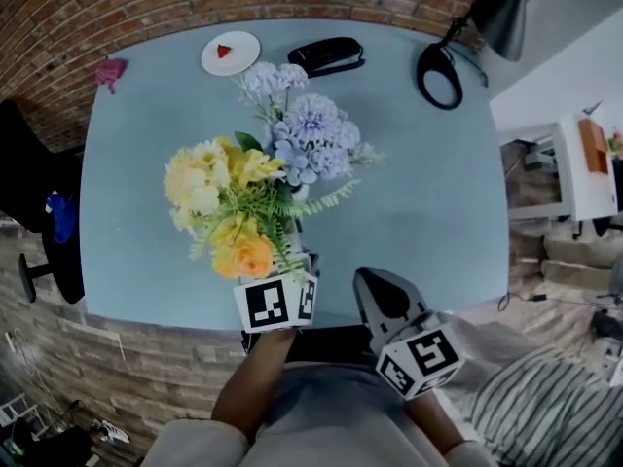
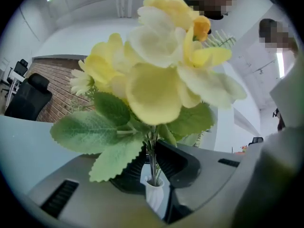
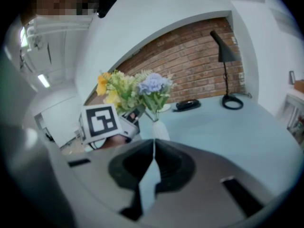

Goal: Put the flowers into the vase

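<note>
The left hand-held gripper [image 2: 153, 158], at the near edge of the worktop [image 1: 428, 193], has jaws slightly apart round the stems of the yellow flowers [image 1: 229, 202], which sit in the mid-worktop vase [image 2: 155, 196], with bare surface to the right beyond the right hand-held gripper [image 3: 153, 163], jaws together on nothing.

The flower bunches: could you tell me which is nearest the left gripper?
The yellow bunch: its stems run between the left gripper's fingers; the blue bunch stands beyond.

Lamp [image 1: 439, 76], plate [image 1: 231, 53], black case [image 1: 326, 55]
</note>
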A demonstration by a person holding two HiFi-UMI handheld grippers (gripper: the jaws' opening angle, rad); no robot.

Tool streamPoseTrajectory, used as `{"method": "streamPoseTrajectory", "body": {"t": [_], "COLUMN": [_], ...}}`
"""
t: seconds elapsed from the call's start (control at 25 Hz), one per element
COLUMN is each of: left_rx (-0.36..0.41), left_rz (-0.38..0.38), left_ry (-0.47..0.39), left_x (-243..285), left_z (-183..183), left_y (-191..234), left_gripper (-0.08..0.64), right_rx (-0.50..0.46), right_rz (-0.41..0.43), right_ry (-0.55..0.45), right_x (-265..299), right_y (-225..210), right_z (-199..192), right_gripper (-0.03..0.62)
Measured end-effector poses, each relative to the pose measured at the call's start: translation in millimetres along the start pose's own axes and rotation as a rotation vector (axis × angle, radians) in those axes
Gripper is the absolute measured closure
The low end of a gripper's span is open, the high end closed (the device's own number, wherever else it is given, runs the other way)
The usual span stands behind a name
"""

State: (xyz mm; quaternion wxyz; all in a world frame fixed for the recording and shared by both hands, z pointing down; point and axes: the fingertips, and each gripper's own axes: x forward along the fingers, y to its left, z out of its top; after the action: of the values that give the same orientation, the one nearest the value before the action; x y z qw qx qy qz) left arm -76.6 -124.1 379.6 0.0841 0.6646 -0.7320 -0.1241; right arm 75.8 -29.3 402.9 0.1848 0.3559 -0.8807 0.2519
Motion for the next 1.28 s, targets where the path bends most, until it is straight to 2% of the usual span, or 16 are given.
{"method": "streamPoseTrajectory", "body": {"t": [0.32,0.48,0.96,1.04,1.12,1.2,1.24,1.28], "left_rx": [0.095,0.151,0.436,0.439,0.396,0.359,0.351,0.339], "left_rz": [-0.016,-0.021,-0.092,-0.088,-0.07,-0.066,-0.065,-0.059], "left_ry": [0.044,0.094,0.189,0.192,0.207,0.314,0.342,0.318], "left_x": [-3,-6,-12,-13,-15,-24,-25,-23], "left_z": [-18,-31,-44,-47,-54,-73,-77,-74], "left_y": [-3,-4,-11,-12,-12,-11,-11,-11], "left_gripper": [0.477,0.466,0.402,0.39,0.379,0.371,0.369,0.364], "right_rx": [0.002,-0.002,0.002,0.005,0.007,0.009,0.01,0.011], "right_rz": [0.008,0.011,0.007,0.005,0.003,0.002,0.001,0.001], "right_ry": [-0.003,0.0,-0.003,-0.003,-0.002,-0.003,-0.004,-0.004], "right_x": [-1,0,2,1,1,0,0,-1], "right_y": [2,3,-1,-2,-3,-4,-4,-5], "right_z": [3,3,1,0,-1,-1,-1,0], "right_gripper": [0.568,0.568,0.568,0.568,0.568,0.568,0.568,0.568]}}
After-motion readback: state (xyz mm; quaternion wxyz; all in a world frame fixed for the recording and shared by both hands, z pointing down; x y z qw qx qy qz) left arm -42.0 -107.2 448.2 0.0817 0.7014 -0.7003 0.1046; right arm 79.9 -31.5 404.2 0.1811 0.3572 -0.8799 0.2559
